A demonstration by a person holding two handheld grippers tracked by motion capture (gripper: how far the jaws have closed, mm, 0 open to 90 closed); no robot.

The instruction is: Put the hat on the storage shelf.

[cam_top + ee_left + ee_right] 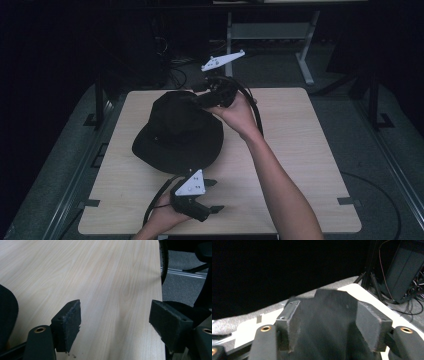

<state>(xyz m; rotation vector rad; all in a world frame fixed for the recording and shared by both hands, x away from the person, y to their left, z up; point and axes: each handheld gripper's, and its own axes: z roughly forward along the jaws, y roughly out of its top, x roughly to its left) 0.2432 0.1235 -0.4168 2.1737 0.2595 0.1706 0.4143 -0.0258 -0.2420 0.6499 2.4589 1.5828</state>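
Note:
A black brimmed hat (177,132) lies on the light wooden table (295,135), left of centre. My right gripper (200,97) reaches in at the hat's far edge, pointing left. In the right gripper view its jaws stand apart and open, with the hat's black fabric (328,322) filling the gap between the pads (292,322). My left gripper (217,195) hovers near the table's front edge, just in front of the hat, pointing right. It is open with bare table (115,290) between its pads (71,320). A sliver of the hat (7,312) shows at the left.
The right half of the table is bare wood. A black cable (163,260) hangs past the table's right edge. Beyond the far edge stand a desk frame (305,55) and tangled cables (175,70) on grey carpet. A dark box and wires (404,272) sit on the floor.

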